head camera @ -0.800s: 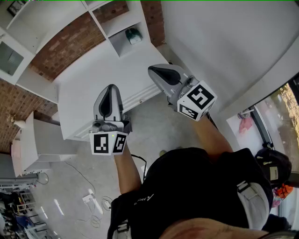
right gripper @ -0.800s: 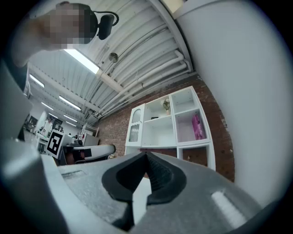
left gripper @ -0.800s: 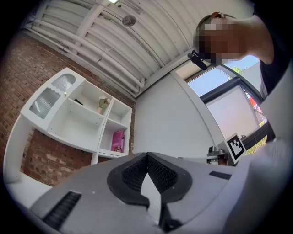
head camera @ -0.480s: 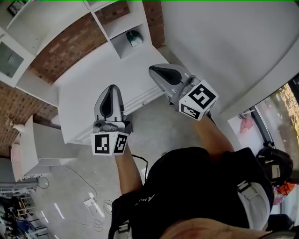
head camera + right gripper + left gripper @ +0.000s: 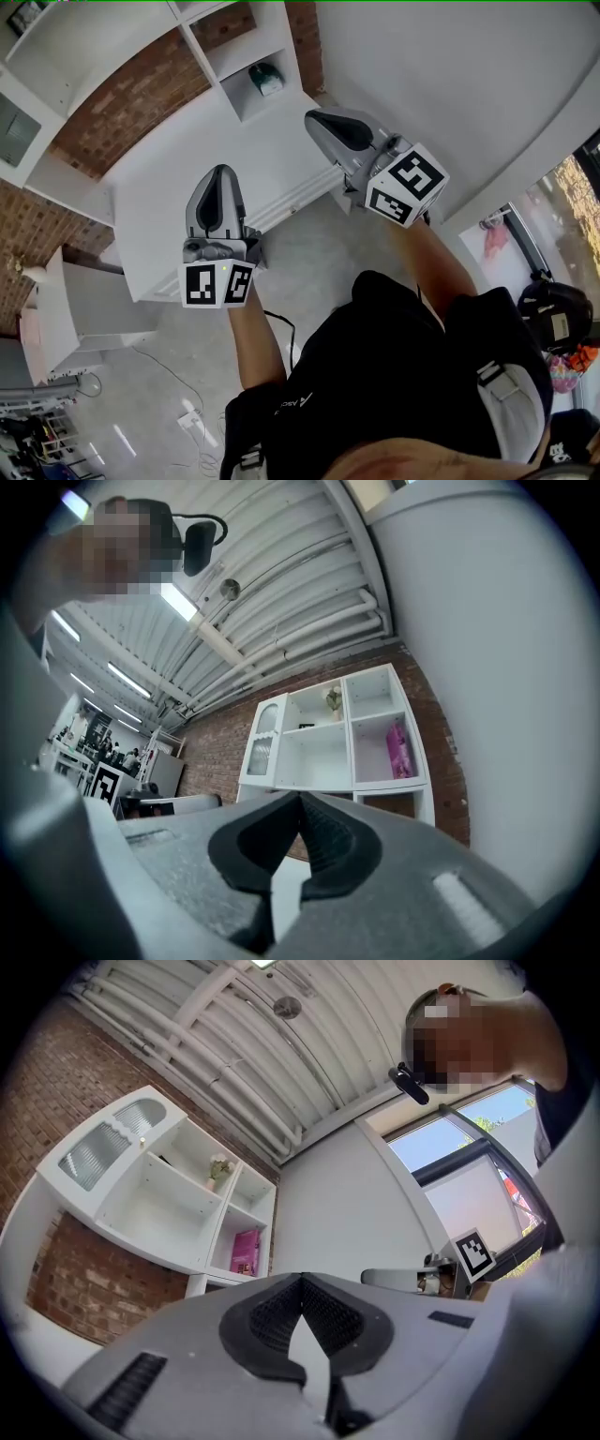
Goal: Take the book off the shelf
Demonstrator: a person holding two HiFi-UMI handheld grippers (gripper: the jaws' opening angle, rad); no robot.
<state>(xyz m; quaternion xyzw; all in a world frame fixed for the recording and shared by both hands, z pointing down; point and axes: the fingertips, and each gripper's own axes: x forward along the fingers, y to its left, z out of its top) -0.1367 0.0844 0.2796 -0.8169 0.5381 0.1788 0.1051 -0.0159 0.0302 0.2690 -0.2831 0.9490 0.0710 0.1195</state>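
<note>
A pink book (image 5: 246, 1252) stands upright in the lower right compartment of a white shelf unit (image 5: 159, 1206) on a brick wall; the right gripper view shows the same book (image 5: 399, 749) far ahead. My left gripper (image 5: 221, 174) and right gripper (image 5: 315, 118) are held side by side above a white desk (image 5: 178, 159), pointing toward the shelf and well short of it. The left gripper's (image 5: 300, 1280) jaws are shut with nothing between them. My right gripper (image 5: 300, 798) is likewise shut and empty.
A small green-and-white object (image 5: 265, 78) sits in a shelf compartment in the head view. A plant (image 5: 334, 700) stands in an upper compartment. A white wall (image 5: 450, 84) runs along the right. Cables and a power strip (image 5: 191, 418) lie on the floor.
Both grippers have drifted slightly up in the head view, the right one a little further right. Their jaws have stayed closed.
</note>
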